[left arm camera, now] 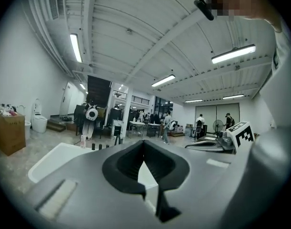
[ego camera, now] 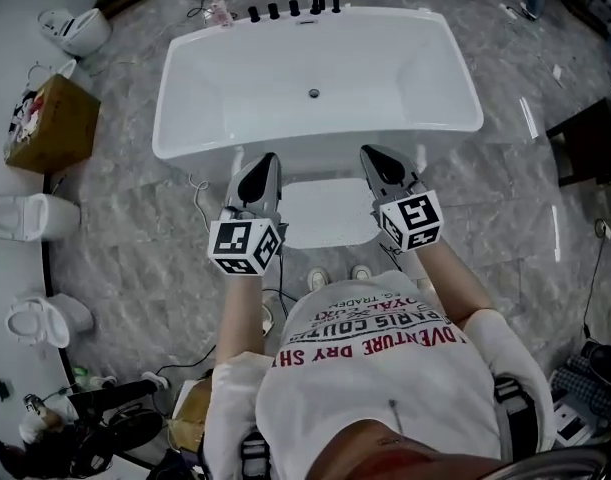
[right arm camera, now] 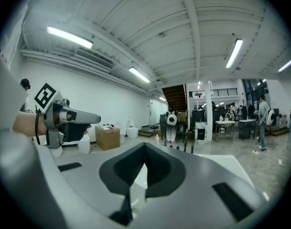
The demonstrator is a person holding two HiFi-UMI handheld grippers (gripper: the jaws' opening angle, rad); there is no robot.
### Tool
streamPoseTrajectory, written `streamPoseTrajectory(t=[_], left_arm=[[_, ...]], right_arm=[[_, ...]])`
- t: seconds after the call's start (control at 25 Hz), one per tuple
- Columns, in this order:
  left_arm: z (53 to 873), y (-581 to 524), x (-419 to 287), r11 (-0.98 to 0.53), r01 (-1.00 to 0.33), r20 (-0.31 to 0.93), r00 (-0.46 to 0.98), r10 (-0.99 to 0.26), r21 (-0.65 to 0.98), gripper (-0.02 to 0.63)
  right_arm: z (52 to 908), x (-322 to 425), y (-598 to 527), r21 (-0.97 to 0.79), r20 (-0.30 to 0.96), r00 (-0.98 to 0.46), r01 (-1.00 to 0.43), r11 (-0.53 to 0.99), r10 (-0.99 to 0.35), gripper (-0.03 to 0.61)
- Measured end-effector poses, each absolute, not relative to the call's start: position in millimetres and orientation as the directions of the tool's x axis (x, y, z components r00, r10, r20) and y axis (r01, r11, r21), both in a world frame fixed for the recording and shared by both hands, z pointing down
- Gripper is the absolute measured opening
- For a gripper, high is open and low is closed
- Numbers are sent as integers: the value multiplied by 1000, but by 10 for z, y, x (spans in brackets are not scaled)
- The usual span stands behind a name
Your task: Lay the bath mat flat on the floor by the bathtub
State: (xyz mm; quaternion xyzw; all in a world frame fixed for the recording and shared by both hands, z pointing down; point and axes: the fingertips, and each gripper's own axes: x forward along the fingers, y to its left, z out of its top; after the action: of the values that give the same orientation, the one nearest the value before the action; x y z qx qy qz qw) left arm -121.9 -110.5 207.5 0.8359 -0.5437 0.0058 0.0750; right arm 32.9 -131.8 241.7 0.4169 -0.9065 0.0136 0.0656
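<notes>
A white bath mat point(ego camera: 325, 213) lies flat on the marbled floor, right against the near side of the white bathtub point(ego camera: 185, 98). My left gripper point(ego camera: 264, 164) hovers over the mat's left edge, jaws shut with nothing between them. Over the mat's right edge my right gripper point(ego camera: 374, 156) is likewise shut and holds nothing. Both point toward the tub. The left gripper view shows its closed jaws point(left arm camera: 144, 152), the tub point(left arm camera: 52, 160) beyond and the right gripper point(left arm camera: 228, 141) alongside. The right gripper view shows its closed jaws point(right arm camera: 144, 159) and the left gripper point(right arm camera: 64, 120).
Black taps point(ego camera: 295, 8) line the tub's far rim. A cardboard box point(ego camera: 50, 123) and toilets point(ego camera: 30, 216) point(ego camera: 77, 30) stand along the left wall. A dark table point(ego camera: 595, 138) is at the right. The person's shoes point(ego camera: 318, 279) stand just behind the mat. Cables trail on the floor point(ego camera: 197, 203).
</notes>
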Motion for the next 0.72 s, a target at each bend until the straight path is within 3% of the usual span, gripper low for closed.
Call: streamPoseTrajectory(t=[0.2, 0.72], left_arm=[[1874, -975, -1123, -406, -912, 51, 409, -911, 60, 12], [1978, -927, -1038, -445, -893, 71, 449, -891, 57, 12]], right_arm=[[2141, 417, -1253, 56, 68, -660, -746, 664, -748, 9], [2190, 248, -1217, 44, 80, -697, -711, 701, -712, 8]])
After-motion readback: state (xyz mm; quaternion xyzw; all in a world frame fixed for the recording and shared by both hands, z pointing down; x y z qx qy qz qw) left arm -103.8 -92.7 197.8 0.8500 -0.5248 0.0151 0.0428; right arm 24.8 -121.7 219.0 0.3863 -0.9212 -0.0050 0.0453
